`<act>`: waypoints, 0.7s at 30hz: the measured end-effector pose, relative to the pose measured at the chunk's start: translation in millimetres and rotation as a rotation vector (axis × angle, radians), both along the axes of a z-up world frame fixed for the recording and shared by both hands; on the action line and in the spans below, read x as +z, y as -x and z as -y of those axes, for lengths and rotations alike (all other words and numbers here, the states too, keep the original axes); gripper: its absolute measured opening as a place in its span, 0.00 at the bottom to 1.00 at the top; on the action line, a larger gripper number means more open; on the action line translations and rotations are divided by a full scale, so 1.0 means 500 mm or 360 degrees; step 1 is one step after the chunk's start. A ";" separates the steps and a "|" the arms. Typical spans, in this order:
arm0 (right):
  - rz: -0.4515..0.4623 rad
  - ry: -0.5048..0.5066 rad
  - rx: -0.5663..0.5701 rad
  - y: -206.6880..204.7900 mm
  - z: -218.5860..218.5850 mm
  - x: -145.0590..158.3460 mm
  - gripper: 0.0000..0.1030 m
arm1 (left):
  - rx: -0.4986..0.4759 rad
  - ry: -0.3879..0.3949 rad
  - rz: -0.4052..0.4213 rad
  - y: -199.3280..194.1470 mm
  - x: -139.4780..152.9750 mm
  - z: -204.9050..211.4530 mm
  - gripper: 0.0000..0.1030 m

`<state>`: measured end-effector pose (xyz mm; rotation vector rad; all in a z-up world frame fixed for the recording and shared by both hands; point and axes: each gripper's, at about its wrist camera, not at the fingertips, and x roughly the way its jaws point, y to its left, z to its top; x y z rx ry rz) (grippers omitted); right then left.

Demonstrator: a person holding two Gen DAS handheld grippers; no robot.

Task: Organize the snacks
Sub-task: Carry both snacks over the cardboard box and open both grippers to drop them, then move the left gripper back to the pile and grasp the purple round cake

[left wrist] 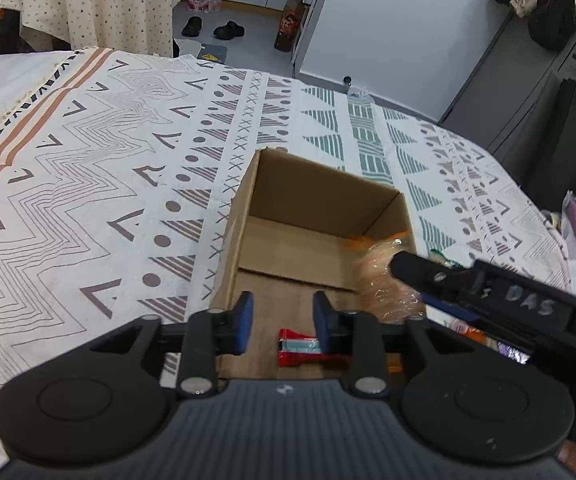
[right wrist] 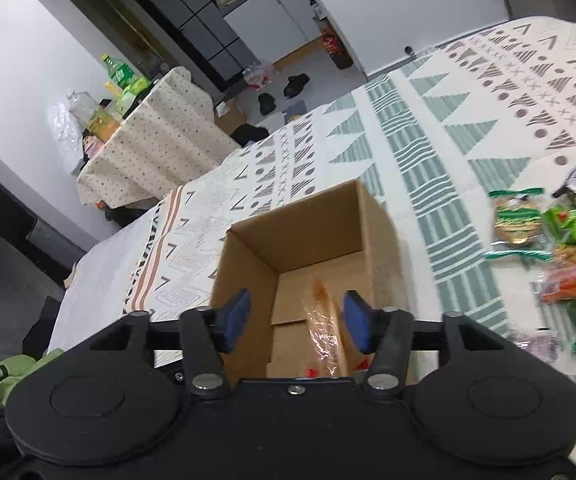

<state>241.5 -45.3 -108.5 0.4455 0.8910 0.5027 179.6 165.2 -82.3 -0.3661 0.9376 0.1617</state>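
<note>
An open cardboard box (left wrist: 319, 196) stands on the patterned cloth. My left gripper (left wrist: 284, 320) hangs open over its near side, and a red snack bar (left wrist: 299, 350) lies on the box floor below the gap, free of the pads. My right gripper (right wrist: 296, 322) is open above the same box (right wrist: 307, 232). A clear-wrapped orange-brown snack (right wrist: 323, 328) sits blurred between its pads, close to the right one, with neither pad pressing on it. In the left wrist view that packet (left wrist: 387, 280) shows just under one of the right gripper's fingers (left wrist: 419, 268).
Several loose snack packets (right wrist: 519, 220) lie on the cloth (right wrist: 427, 128) to the right of the box. Beyond the cloth's far edge are the floor with shoes (left wrist: 228, 30), a draped side table (right wrist: 156, 140) with bottles, and a dark cabinet (left wrist: 527, 92).
</note>
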 end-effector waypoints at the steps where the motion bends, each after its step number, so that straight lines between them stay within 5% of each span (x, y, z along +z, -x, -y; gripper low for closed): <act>1: 0.0000 0.0004 -0.0023 0.004 0.012 0.001 0.64 | -0.0002 -0.0017 -0.0010 0.000 0.000 0.002 0.46; 7: 0.0037 0.0062 -0.0084 0.037 0.085 0.014 0.81 | 0.0013 -0.0067 -0.0029 0.003 0.006 0.023 0.77; 13: 0.0086 0.0123 -0.0097 0.059 0.128 0.034 0.99 | 0.0013 -0.0110 -0.0055 0.012 0.023 0.064 0.83; 21: 0.0097 0.0153 -0.0117 0.079 0.204 0.050 1.00 | -0.0019 -0.0162 -0.0008 0.034 0.066 0.121 0.98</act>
